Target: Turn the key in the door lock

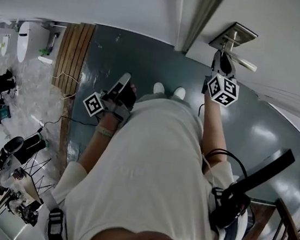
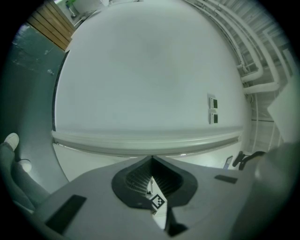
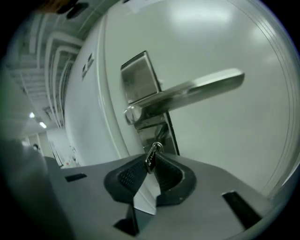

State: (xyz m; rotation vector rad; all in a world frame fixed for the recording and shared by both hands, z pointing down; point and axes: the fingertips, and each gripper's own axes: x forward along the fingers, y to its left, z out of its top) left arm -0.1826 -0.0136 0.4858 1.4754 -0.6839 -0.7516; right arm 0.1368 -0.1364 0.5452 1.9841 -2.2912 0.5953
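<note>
At the lock, the right tool [image 3: 150,163] is clamped on the head of the key [image 3: 152,153], whose small ring pokes out past the pads toward the door [image 3: 225,154]. The key sits at the lower part of the metal lock plate [image 3: 139,77], just below the lever handle [image 3: 192,89], which juts across the white door face. In the head view this tool is raised to the handle at the door's edge. The left tool [image 2: 152,161] has its jaws together with nothing between them. It faces a plain white wall [image 2: 150,70] and is held beside the person's body over the dark floor [image 1: 146,61].
</note>
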